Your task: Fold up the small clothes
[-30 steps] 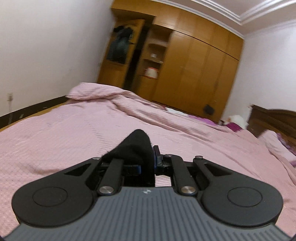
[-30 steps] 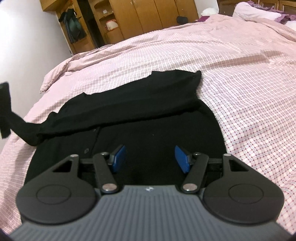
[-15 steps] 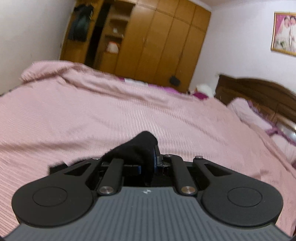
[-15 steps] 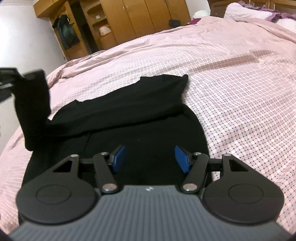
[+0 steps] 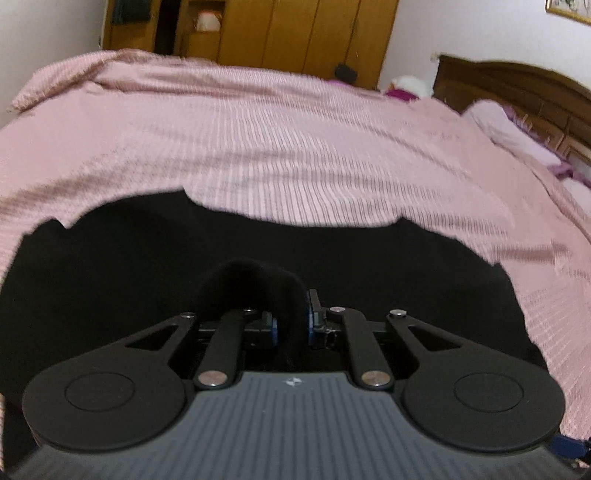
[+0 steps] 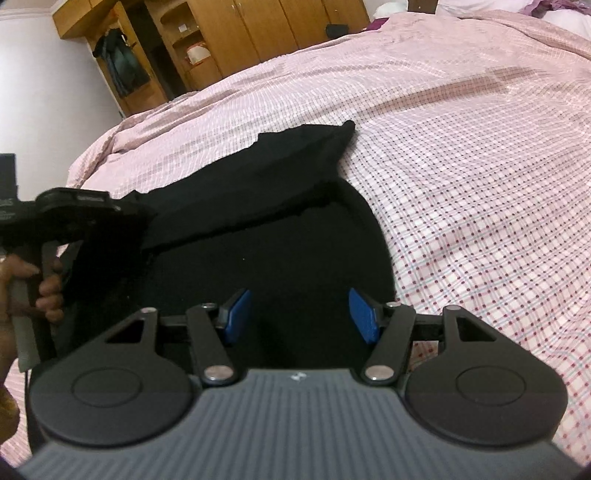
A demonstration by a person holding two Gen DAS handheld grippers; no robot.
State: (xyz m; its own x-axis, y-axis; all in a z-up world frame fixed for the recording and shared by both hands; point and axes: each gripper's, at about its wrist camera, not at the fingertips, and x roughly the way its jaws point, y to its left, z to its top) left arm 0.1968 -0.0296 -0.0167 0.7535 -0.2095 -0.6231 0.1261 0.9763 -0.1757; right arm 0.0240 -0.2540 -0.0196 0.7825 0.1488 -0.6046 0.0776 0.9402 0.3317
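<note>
A black garment [image 6: 266, 229] lies spread on the pink checked bedspread [image 6: 480, 147], with one sleeve folded across its upper part. It also fills the lower half of the left wrist view [image 5: 332, 258]. My left gripper [image 5: 291, 325] is shut on a black sleeve end [image 5: 255, 280] and holds it above the garment's body. It shows in the right wrist view [image 6: 85, 221] at the left, held by a hand. My right gripper [image 6: 301, 314] is open and empty, hovering over the garment's lower part.
The bedspread [image 5: 295, 140] stretches far on all sides. A wooden wardrobe [image 5: 280, 33] stands behind the bed. A dark headboard [image 5: 517, 92] and pillows [image 5: 506, 129] are at the right.
My left gripper has swung with the sleeve from the left side of the bed inward over the garment and tilted down. My right gripper has stayed open and drawn slightly back.
</note>
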